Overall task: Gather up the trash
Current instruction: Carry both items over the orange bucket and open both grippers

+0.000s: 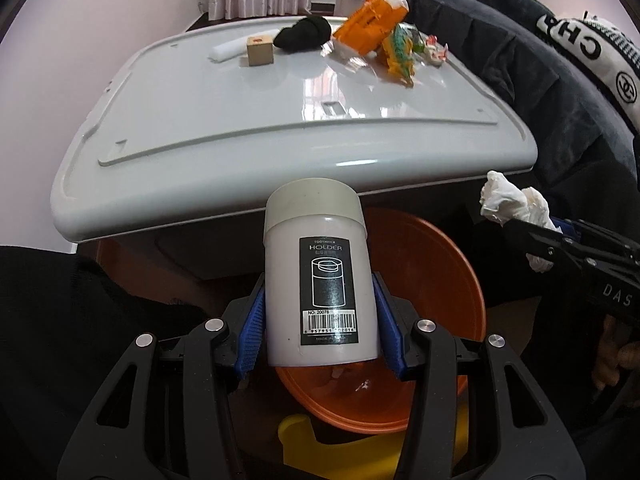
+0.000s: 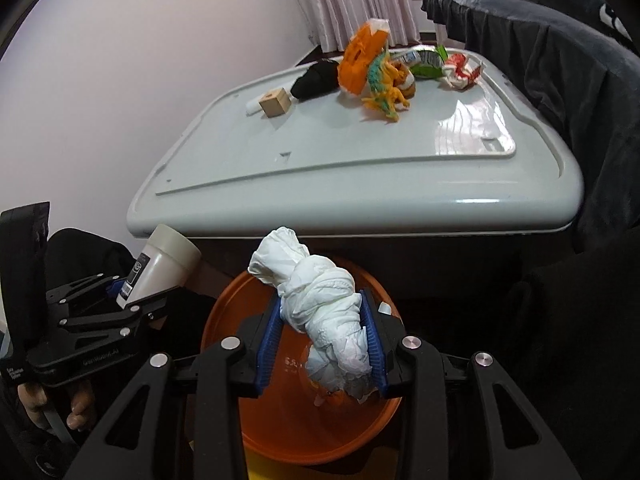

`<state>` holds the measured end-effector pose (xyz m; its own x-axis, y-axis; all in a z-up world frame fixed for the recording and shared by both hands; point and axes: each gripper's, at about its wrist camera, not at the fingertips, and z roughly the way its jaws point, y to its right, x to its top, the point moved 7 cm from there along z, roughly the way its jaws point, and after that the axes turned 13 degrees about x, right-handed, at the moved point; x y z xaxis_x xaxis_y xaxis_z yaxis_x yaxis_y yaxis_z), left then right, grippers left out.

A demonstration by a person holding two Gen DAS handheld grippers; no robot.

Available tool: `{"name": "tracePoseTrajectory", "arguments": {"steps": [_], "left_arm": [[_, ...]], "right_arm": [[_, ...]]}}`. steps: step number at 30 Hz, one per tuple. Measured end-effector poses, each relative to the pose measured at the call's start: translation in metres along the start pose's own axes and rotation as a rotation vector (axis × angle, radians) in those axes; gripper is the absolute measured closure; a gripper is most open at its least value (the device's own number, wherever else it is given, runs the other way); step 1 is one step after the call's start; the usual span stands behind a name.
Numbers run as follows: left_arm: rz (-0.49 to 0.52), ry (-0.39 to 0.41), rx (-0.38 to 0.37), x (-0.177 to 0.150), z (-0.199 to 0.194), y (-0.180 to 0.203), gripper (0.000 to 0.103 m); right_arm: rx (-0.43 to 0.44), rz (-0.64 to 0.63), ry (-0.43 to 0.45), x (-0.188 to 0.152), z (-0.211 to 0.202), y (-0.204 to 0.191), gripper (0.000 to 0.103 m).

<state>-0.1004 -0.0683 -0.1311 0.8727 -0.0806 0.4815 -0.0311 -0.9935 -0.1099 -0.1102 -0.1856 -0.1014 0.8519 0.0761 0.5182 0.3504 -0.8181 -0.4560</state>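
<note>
In the left wrist view, the left gripper (image 1: 320, 316) squeezes a white toothpick holder (image 1: 320, 280) over the orange bucket (image 1: 436, 264), hiding most of it.

In the right wrist view, the right gripper (image 2: 322, 338) pinches a crumpled tissue (image 2: 324, 308) above the bucket; what lies inside is hard to see.

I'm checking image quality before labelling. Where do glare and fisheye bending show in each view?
Left wrist view: window glare streaks the white lid near the orange package, and its front edge bows. Right wrist view: a bright patch sits on the lid's right side, the edge curves, and the corners are vignetted black.
</note>
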Motion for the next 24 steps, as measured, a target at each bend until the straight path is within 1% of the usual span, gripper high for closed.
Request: {"name": "tracePoseTrajectory", "arguments": {"steps": [9, 22, 23, 24], "left_arm": [[0.011, -0.046, 0.006, -0.004, 0.01, 0.002, 0.055], [0.01, -0.058, 0.01, -0.005, 0.012, 0.002, 0.055], [0.01, -0.06, 0.011, -0.005, 0.012, 0.002, 0.055], [0.01, -0.062, 0.011, -0.005, 0.012, 0.002, 0.055]], "right_arm": [[0.014, -0.016, -0.055, -0.012, 0.013, -0.004, 0.065], [0.015, -0.015, -0.088, -0.018, 0.02, -0.005, 0.065], [0.015, -0.015, -0.091, -0.018, 0.02, -0.004, 0.064], [0.017, -0.015, -0.095, -0.019, 0.021, -0.005, 0.061]]}}
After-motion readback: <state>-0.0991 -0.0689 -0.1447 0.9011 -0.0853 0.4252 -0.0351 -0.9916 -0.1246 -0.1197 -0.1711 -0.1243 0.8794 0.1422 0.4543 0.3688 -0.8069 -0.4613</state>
